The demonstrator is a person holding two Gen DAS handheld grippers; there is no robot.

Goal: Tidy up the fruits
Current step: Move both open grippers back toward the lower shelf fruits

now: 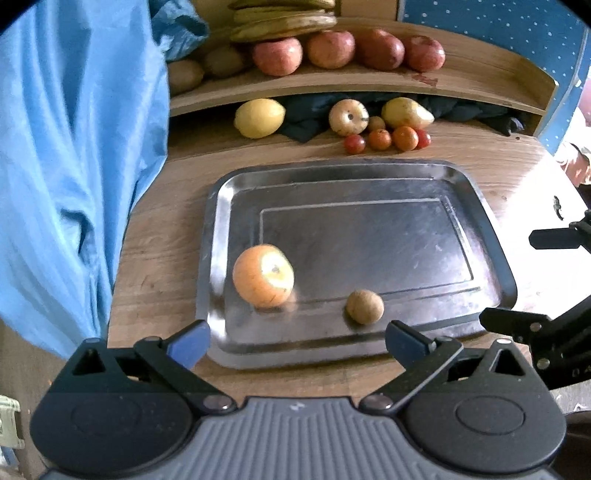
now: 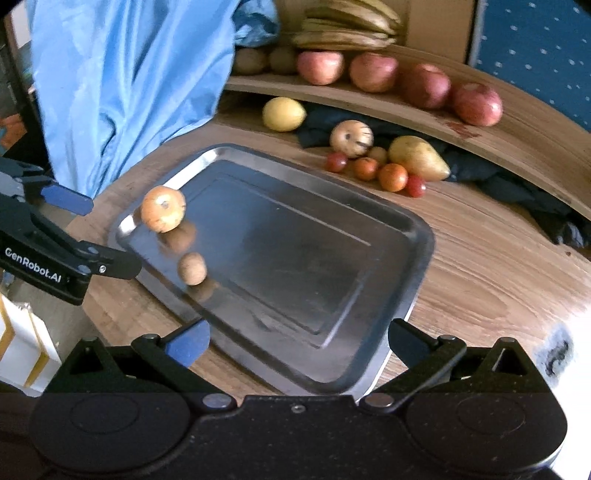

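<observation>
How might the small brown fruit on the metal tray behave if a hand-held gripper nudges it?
The small brown fruit looks round, so it would probably roll. The metal tray looks smooth and shiny, likely offering little grip. Its raised rim might stop it.

Bananas cut off at top edge; orange fruit motion-blurred.

Left gripper: matte black body, two round black housings at near corners, grey ribbed panel between them with small pale mark. Black angled linkage arms, silver rivets at pivots, triangular cut-outs. Blue pads on fingertips. Right gripper: same black build, dark plain centre panel with small screw, silver rivets, blue pad on left fingertip. White "GenRobot.AI" lettering on left gripper's side, seen from right wrist camera.
</observation>
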